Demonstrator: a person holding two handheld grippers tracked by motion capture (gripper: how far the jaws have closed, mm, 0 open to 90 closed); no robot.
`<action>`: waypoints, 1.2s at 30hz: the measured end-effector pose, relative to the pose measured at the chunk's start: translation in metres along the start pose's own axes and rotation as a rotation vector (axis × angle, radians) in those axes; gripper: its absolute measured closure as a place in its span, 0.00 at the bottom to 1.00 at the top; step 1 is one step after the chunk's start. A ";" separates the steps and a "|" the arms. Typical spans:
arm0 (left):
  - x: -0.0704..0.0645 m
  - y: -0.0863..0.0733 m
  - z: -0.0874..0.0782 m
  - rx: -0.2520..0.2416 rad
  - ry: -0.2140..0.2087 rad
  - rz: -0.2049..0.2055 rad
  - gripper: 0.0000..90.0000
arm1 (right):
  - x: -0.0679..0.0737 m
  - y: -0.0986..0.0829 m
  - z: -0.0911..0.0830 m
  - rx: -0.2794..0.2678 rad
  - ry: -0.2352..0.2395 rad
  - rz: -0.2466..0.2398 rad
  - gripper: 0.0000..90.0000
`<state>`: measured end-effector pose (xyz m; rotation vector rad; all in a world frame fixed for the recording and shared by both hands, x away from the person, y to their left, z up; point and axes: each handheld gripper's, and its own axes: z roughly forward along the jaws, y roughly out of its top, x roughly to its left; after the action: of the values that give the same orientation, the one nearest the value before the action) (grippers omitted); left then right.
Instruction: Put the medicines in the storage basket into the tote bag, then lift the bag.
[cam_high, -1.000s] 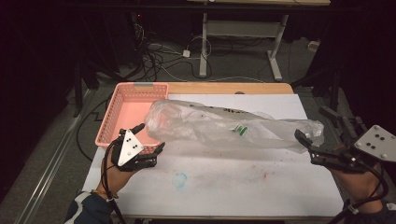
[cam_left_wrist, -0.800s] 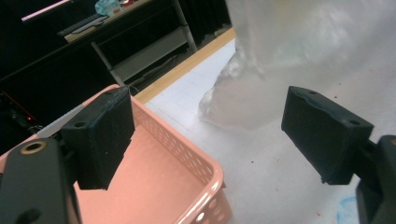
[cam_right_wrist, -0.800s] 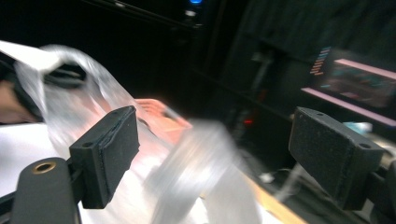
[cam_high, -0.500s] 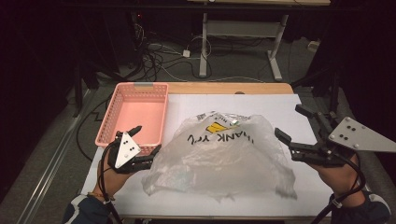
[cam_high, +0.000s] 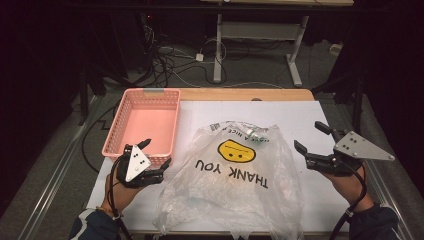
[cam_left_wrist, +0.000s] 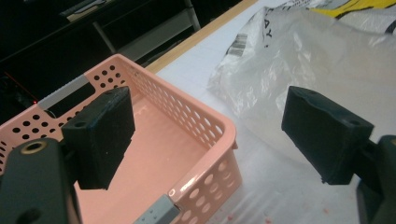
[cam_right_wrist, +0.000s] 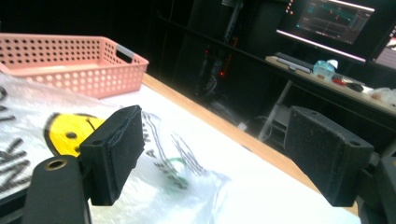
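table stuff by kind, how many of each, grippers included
plastic bag: 1
pink basket: 1
grippers: 2, the left gripper and the right gripper, both open
total: 4

The clear plastic bag (cam_high: 235, 185) carries "THANK YOU" in black capitals, upside down in the high view, under a yellow smiley face (cam_high: 236, 150). Smaller lettering near its top edge is partly readable as "A NICE". A barcode there is too small to read.
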<state>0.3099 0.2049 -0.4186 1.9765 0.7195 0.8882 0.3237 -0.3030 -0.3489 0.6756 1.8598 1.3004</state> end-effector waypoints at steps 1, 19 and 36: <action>0.000 -0.001 0.000 0.002 -0.001 -0.001 0.18 | 0.000 -0.003 0.000 0.002 0.001 0.005 0.22; -0.009 -0.030 0.004 0.064 -0.010 0.011 0.18 | 0.009 -0.092 -0.007 0.115 -0.009 0.035 0.21; -0.015 -0.029 -0.002 0.029 -0.023 0.020 0.16 | 0.020 -0.103 -0.011 0.105 0.013 0.003 0.22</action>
<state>0.2951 0.2084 -0.4472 2.0190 0.7044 0.8706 0.3038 -0.3290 -0.4490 0.7266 1.9491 1.2182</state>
